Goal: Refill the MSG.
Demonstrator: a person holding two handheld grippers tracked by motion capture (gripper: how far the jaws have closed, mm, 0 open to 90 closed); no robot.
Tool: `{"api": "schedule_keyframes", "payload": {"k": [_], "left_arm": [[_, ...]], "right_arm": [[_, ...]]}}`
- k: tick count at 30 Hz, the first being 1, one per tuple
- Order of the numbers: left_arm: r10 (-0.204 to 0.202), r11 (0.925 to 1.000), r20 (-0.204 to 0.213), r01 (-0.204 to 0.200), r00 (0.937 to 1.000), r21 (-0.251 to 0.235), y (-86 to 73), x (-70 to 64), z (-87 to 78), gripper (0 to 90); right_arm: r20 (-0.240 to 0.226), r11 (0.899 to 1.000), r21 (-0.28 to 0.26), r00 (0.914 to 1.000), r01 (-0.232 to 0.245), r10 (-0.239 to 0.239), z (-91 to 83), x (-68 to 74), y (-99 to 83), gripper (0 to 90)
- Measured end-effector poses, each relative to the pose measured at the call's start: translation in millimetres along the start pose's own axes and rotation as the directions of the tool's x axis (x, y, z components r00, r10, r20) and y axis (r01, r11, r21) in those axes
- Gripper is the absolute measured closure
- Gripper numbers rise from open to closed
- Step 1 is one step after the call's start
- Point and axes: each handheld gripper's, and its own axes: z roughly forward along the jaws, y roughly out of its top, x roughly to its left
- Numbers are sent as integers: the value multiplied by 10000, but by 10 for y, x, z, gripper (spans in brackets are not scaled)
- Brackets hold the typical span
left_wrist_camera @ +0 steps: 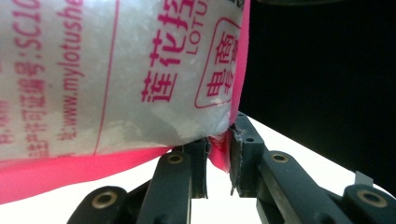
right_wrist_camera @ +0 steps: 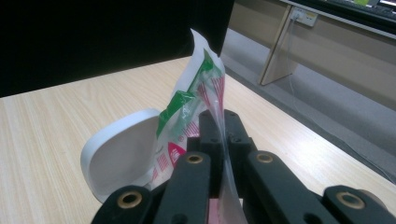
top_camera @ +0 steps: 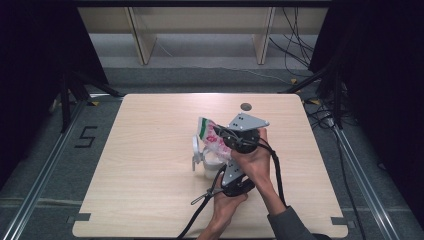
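Over the wooden table (top_camera: 140, 165), both grippers' jaws pinch the plastic bag (top_camera: 212, 137).

One plastic bag (top_camera: 212, 137), one white cup (top_camera: 211, 164), two grippers, left (top_camera: 235, 184) and right (top_camera: 243, 134), on one worktop (top_camera: 145, 165).

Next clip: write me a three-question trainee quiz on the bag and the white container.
1. True or false: both tongs are shut on the plastic bag.
2. What stands on the table under the bag? A) white container B) glass jar C) metal bowl
3. Fill in: the left tongs pinch the bag's ____ edge.

Key: 1 true, right tongs included; 2 A; 3 pink.
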Motion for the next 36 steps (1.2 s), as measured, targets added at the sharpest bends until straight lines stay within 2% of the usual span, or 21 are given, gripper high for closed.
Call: {"api": "schedule_keyframes", "payload": {"k": [4, 6, 8, 10, 16, 18, 20, 26, 28, 30, 32, 34, 36], "left_arm": [[4, 9999, -146, -2, 9999, 114, 7, -9, -10, 783], [-2, 10000, -23, 2, 10000, 7, 2, -3, -4, 783], [20, 9999, -171, -18, 9999, 130, 6, -7, -12, 783], [34, 10000, -27, -34, 10000, 3, 3, -2, -4, 783], [38, 10000, -39, -38, 10000, 3, 3, -2, -4, 784], [49, 9999, -174, -46, 9998, 154, 8, -7, -13, 784], [52, 10000, -34, -52, 10000, 16, 4, -2, -4, 784], [73, 10000, -35, -73, 10000, 30, 6, 0, -4, 784], [94, 9998, -148, -91, 9998, 161, 12, -2, -12, 784], [95, 9999, -23, -95, 10000, 37, 8, 1, -5, 784], [116, 9998, -150, -114, 9998, 176, 12, -1, -14, 784], [96, 9999, -19, -96, 10000, 46, 9, 0, -4, 784], [110, 9999, -37, -110, 9999, 55, 10, 3, -6, 784]], "right_arm": [[-2, 10000, -14, 10000, 41, -41, 2, -4, 0, 896], [-18, 10000, 12, 10000, 35, -35, -4, -2, 3, 896], [-39, 10000, -7, 10000, 30, -30, 0, -6, 2, 896], [-35, 10000, 21, 10000, 80, -80, -8, -8, 4, 896], [-33, 10000, -74, 10000, -57, 56, -12, -11, 2, 896], [-55, 10000, -58, 10000, -72, 71, -10, -16, 1, 896], [-29, 10000, -67, 10000, -45, 45, -12, -15, 1, 896], [-157, 9999, -123, 9998, -88, 86, -13, -22, 2, 896], [-191, 9999, -131, 9998, -98, 96, -10, -23, 1, 896], [-117, 9999, -113, 9999, -44, 43, -15, -20, 3, 896], [-50, 9998, -191, 10000, 40, -41, -18, -33, 4, 896], [-191, 9998, -138, 9998, -106, 103, -10, -26, 1, 896], [-37, 9999, -77, 9999, -123, 123, -31, -20, 6, 896]]}}
